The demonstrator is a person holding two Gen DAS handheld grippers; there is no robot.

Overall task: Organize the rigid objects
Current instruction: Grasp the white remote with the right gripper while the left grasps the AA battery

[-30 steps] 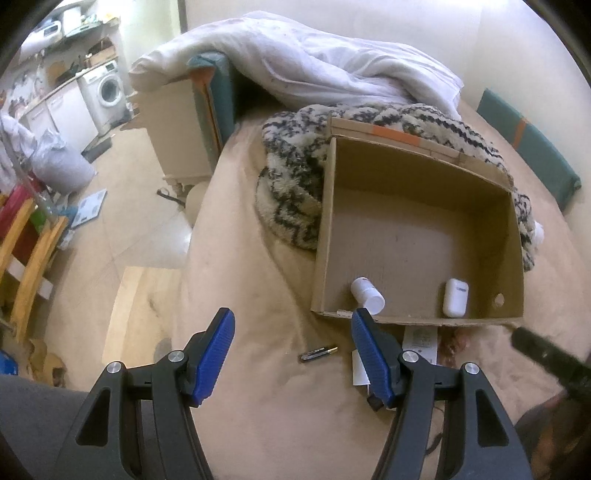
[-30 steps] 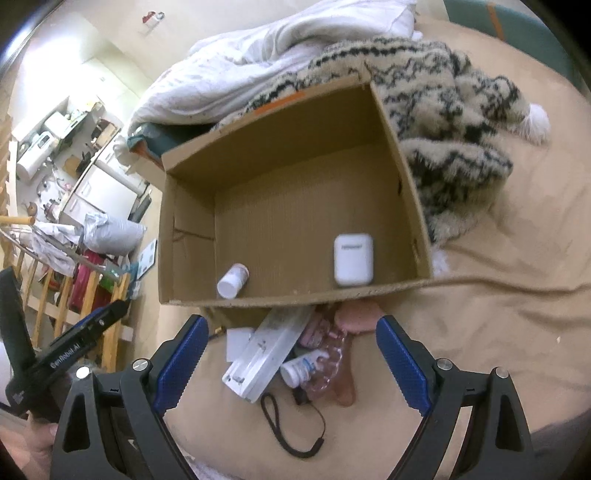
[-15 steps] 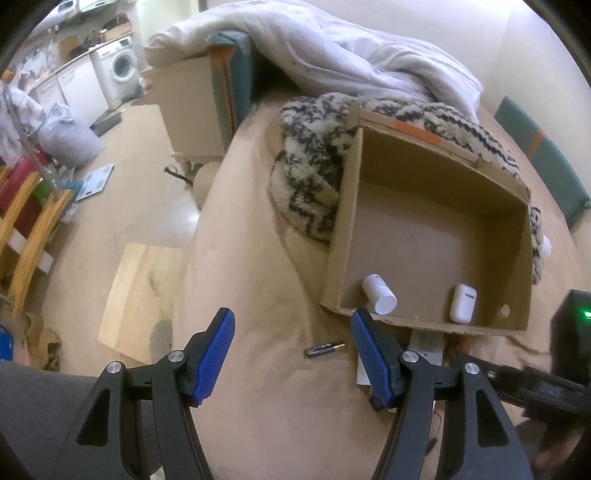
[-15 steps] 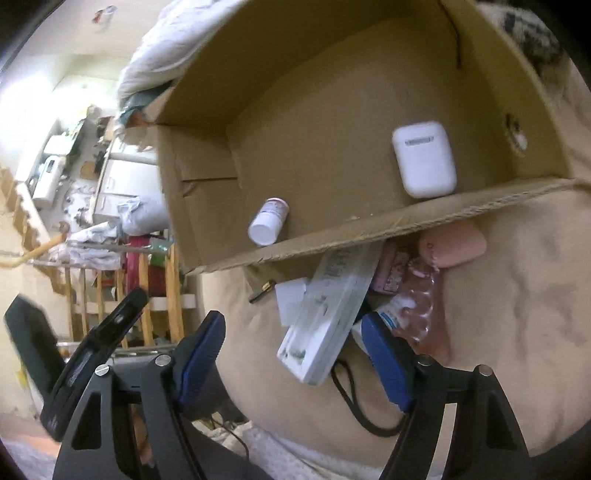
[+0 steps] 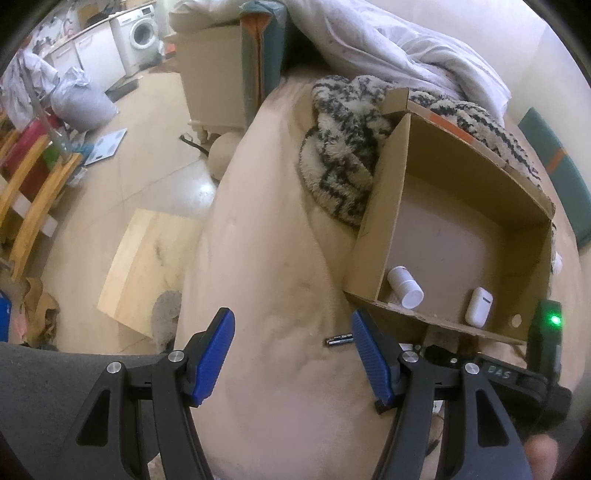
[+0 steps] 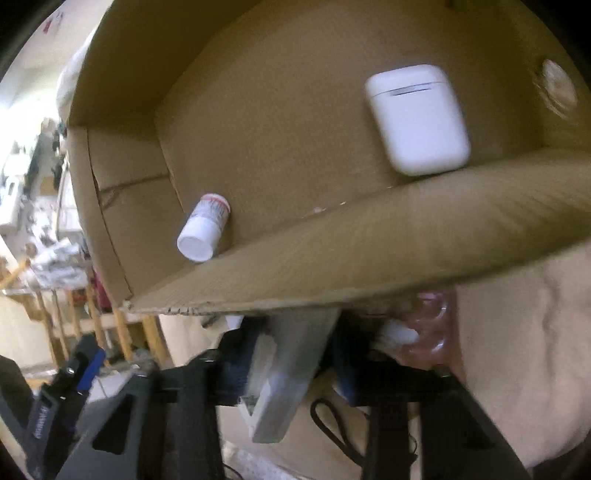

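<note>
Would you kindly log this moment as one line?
right tool: closing on long white box | left tool: open, empty | cardboard box: bottle, earbud case

The right gripper [image 6: 291, 369] has just been closing its jaws on a long white box [image 6: 291, 373] at six o'clock. Inside the cardboard box [image 6: 369, 258], a pill bottle [image 6: 203, 230] lies at nine o'clock, an earbud case [image 6: 417, 118] at one.

Setting: a lived-in home. You are working over a bed [image 5: 280, 258] in tan bedding, with a white duvet [image 5: 388, 40] and a fuzzy patterned blanket [image 5: 343, 147] lying bunched at its head. A washing machine [image 5: 138, 31] and white cabinets [image 5: 88, 59] are standing across the tiled floor [image 5: 122, 177]; wooden slatted furniture [image 5: 33, 195] is showing at left.
</note>
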